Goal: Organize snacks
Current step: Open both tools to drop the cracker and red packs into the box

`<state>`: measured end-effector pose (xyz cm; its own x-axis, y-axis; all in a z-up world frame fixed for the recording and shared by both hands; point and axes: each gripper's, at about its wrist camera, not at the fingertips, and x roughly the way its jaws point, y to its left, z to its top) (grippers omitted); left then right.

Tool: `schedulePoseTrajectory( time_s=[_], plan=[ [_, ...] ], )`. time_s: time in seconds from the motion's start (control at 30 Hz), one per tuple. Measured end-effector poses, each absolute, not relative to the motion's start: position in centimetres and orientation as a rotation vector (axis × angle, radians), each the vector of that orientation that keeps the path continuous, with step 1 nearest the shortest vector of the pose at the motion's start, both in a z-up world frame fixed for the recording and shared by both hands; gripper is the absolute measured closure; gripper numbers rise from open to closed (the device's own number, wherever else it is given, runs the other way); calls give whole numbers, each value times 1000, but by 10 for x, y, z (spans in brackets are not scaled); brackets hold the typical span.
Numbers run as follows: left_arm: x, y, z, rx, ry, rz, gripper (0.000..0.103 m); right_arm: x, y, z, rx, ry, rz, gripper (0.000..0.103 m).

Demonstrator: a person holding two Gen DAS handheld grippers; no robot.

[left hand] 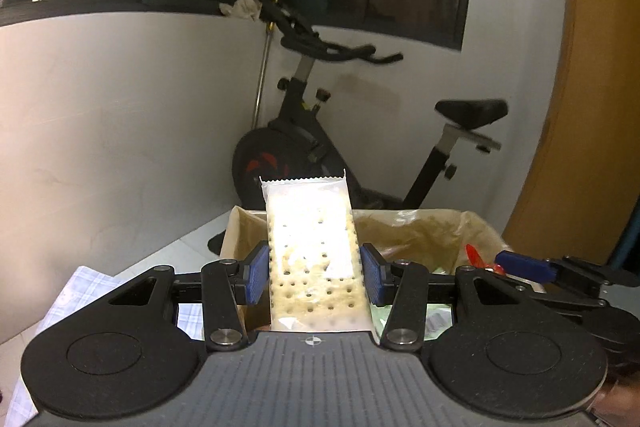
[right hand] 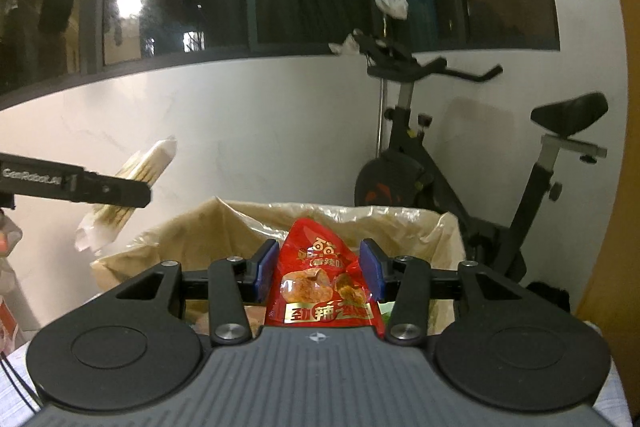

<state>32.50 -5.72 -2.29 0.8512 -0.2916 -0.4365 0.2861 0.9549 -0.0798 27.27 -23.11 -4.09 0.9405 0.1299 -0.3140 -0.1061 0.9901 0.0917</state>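
- Left gripper [left hand: 314,277]: jaws partly open, pads pressed on both long edges of a clear cracker packet [left hand: 314,259]; the packet's long axis runs toward 12 o'clock, straight out along the fingers.
- Right gripper [right hand: 318,271]: jaws drawn in as far as they go, clamped on a red snack pouch [right hand: 320,291] — pouch upright, tip toward 12 o'clock.
- Lined box [right hand: 416,227]: sits at 12 o'clock from both pairs of jaws, below and just beyond each snack, mouth open.
- Both snacks are carried in the air, off the bench.
- Judgement: the right gripper sits more squarely over the box mouth — the likelier first drop.
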Motion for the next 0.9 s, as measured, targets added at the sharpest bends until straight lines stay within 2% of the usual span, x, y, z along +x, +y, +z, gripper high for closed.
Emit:
schedulePoseTrajectory(
  time_s=[0.47,0.63,0.73,0.9],
  plan=[
    [362,-56,-54,42,551,-278,52,306,-221,-59,89,437,81,54],
    [354,-49,-54,36,547,-284,38,301,-224,-61,94,455,62,51],
    [344,-46,-48,43,530,-287,35,294,-223,-58,83,446,56,43],
    [327,-41,-40,72,505,-301,35,280,-220,-51,68,426,54,43]
  ],
)
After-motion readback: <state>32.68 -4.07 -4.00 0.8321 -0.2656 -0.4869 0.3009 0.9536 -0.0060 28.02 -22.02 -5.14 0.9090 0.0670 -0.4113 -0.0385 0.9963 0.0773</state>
